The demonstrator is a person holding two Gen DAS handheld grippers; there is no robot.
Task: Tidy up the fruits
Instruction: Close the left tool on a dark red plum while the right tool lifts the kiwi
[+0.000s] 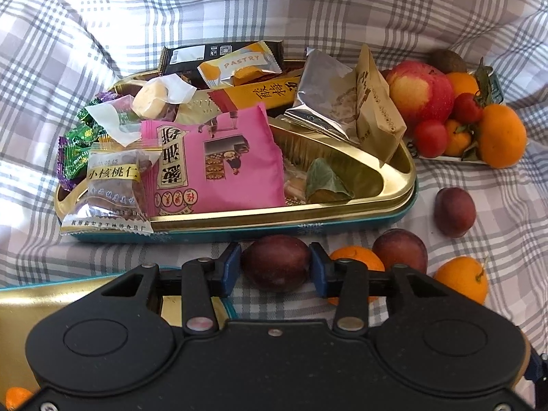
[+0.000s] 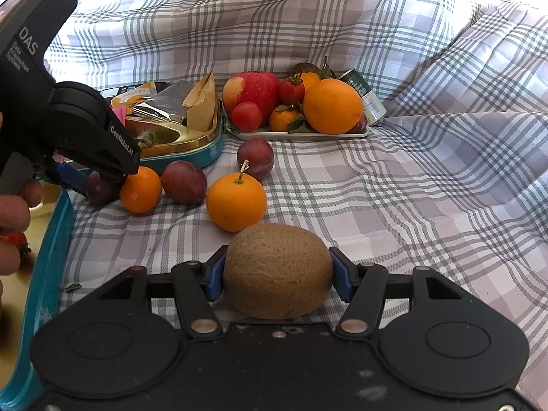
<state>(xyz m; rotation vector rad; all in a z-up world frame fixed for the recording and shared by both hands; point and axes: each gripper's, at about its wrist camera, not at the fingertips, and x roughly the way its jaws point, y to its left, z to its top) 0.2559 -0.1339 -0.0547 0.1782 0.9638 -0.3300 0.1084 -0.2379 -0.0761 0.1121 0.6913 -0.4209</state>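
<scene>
My left gripper [image 1: 276, 263] is shut on a dark purple plum [image 1: 276, 261] just in front of the snack tin; the plum also shows in the right wrist view [image 2: 99, 190]. My right gripper [image 2: 277, 272] is shut on a brown kiwi [image 2: 277, 270] low over the checked cloth. Loose on the cloth lie two more plums [image 2: 184, 181] [image 2: 255, 157] and two oranges [image 2: 141, 190] [image 2: 236, 202]. A white tray [image 2: 301, 134] at the back holds an apple [image 2: 251, 90], tomatoes, oranges and a kiwi.
A gold and teal tin [image 1: 376, 202] full of wrapped snacks stands in the middle. Its open lid [image 2: 51, 239] lies at the left, with a strawberry in it. A small can [image 2: 366, 97] stands behind the fruit tray. Checked cloth [image 2: 428, 205] covers everything.
</scene>
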